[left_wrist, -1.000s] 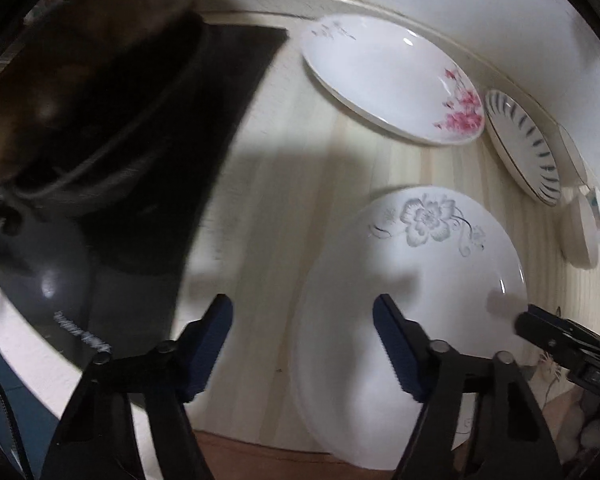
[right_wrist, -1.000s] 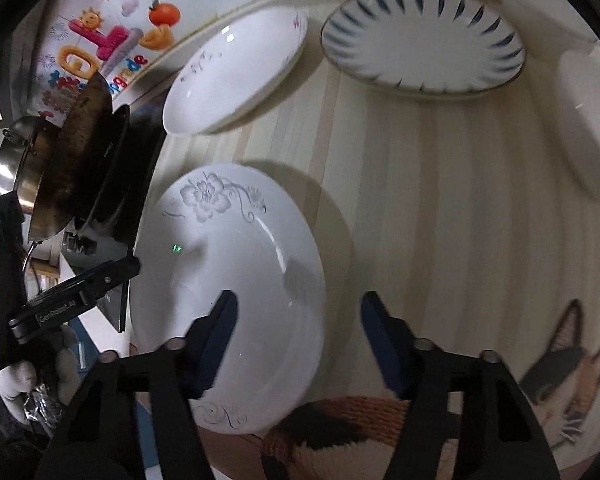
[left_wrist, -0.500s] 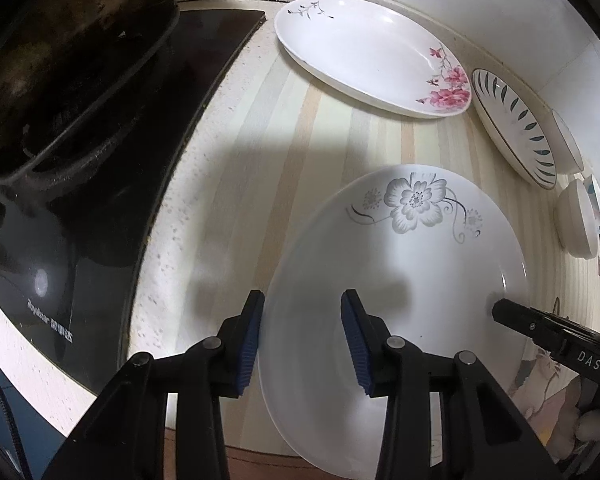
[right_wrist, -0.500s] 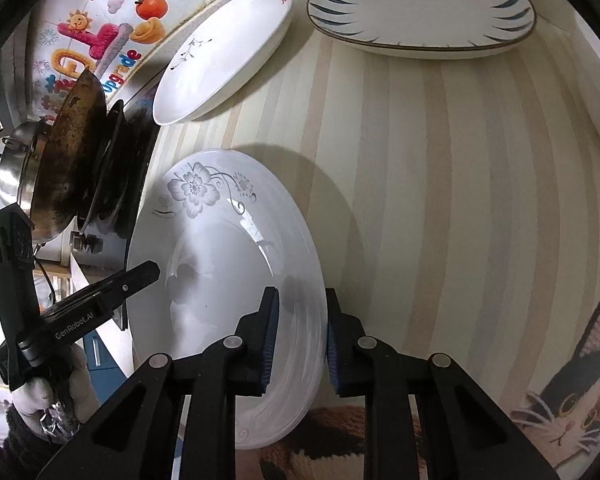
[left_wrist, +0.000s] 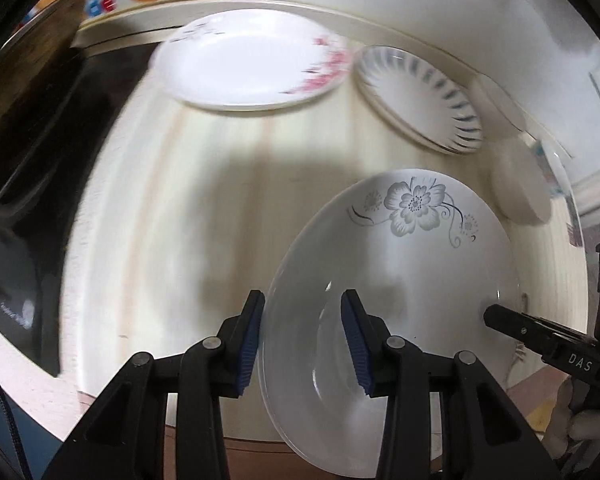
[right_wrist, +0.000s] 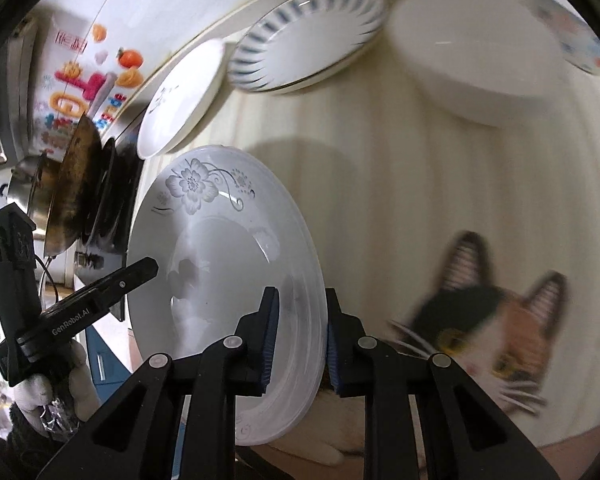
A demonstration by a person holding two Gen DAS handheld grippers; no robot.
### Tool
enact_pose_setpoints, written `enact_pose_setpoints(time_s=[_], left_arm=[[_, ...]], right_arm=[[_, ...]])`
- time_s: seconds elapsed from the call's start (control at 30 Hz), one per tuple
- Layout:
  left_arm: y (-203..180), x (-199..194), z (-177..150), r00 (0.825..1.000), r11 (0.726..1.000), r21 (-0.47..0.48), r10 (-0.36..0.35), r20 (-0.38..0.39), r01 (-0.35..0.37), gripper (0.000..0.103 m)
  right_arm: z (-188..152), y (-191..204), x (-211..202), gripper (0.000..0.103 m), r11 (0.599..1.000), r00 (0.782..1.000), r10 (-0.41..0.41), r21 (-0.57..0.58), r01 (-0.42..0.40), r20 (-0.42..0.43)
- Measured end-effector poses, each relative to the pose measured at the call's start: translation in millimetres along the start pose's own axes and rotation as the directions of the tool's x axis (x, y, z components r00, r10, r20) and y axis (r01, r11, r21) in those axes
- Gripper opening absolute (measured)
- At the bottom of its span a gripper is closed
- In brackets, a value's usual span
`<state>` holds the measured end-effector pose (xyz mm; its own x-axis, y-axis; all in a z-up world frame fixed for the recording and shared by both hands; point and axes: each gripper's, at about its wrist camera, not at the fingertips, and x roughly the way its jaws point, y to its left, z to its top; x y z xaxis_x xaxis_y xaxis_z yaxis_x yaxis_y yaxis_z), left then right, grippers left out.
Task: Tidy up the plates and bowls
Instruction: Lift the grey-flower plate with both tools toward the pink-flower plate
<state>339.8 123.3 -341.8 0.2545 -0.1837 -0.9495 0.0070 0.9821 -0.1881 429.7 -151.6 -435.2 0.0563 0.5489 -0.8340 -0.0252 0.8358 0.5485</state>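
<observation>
Grey-flower plate [left_wrist: 400,280] sits lower right in left view, lower left-centre in right view, tilted w/ far rim up, above the table [left_wrist: 220,200]. Left claw [left_wrist: 302,338] clamped on its left rim; right claw [right_wrist: 298,340] clamped on right rim. Pink-flower plate [left_wrist: 248,68] & striped plate [left_wrist: 420,96] top of frame; white bowl [right_wrist: 472,56] upper right in right view.
</observation>
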Motion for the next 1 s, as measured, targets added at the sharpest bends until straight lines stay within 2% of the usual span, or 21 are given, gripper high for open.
enact_pose_setpoints(time_s=[0.23,0.43,0.67,1.0], left_arm=[[-59,20,-5,0.999,0.997,0.067,-0.037,-0.023,0.039,0.037],[-88,37,-12,0.999,0.994,0.099,-0.038,-0.040,0.042,0.037],[-106,40,-14,1.000,0.993,0.119,-0.017,-0.023,0.019,0.037],[-114,47,-16,1.000,0.995,0.100,0.022,-0.014,-0.021,0.037]], right_arm=[[-14,-60,-29,0.024,0.996,0.999,-0.046,0.076,0.044,0.021],[-22,-98,-46,0.024,0.991,0.996,-0.072,0.114,0.066,0.047],[-21,-122,-52,0.024,0.988,0.995,-0.078,0.135,0.069,0.061],[-21,-125,-50,0.024,0.991,0.997,-0.061,0.120,0.055,0.049]])
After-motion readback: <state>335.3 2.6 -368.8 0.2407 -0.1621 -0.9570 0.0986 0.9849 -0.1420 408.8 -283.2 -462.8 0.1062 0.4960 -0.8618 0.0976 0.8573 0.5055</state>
